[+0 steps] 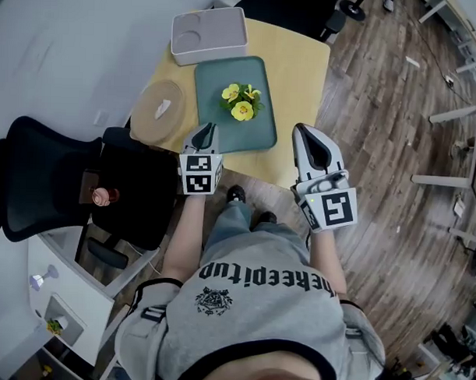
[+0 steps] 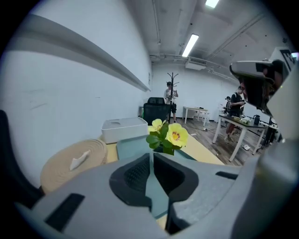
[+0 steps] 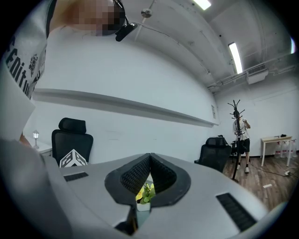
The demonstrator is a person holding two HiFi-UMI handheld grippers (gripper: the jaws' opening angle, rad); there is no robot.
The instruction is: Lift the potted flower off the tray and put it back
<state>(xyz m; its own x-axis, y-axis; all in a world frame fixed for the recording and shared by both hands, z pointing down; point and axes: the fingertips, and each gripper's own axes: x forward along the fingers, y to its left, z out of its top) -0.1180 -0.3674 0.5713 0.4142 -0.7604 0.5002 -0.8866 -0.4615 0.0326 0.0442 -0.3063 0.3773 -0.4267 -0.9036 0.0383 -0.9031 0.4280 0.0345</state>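
Observation:
The potted flower (image 1: pixel 241 102), yellow blooms over green leaves, stands upright in the middle of the green tray (image 1: pixel 218 79) on the pale wooden table. My left gripper (image 1: pixel 210 128) hovers at the tray's near edge, its jaws shut with nothing between them. In the left gripper view the flower (image 2: pixel 169 137) stands just beyond the closed tips (image 2: pixel 152 156), apart from them, on the tray (image 2: pixel 131 147). My right gripper (image 1: pixel 301 130) is to the right of the tray, jaws shut and empty. The right gripper view shows the flower (image 3: pixel 145 193) only through the slit below the closed tips (image 3: pixel 149 157).
A white moulded box (image 1: pixel 210 35) lies behind the tray and a round beige disc (image 1: pixel 157 111) to its left. A black office chair (image 1: pixel 36 178) stands left of the table. The table's near edge (image 1: pixel 262 170) lies under both grippers. People stand far off (image 2: pixel 171 95).

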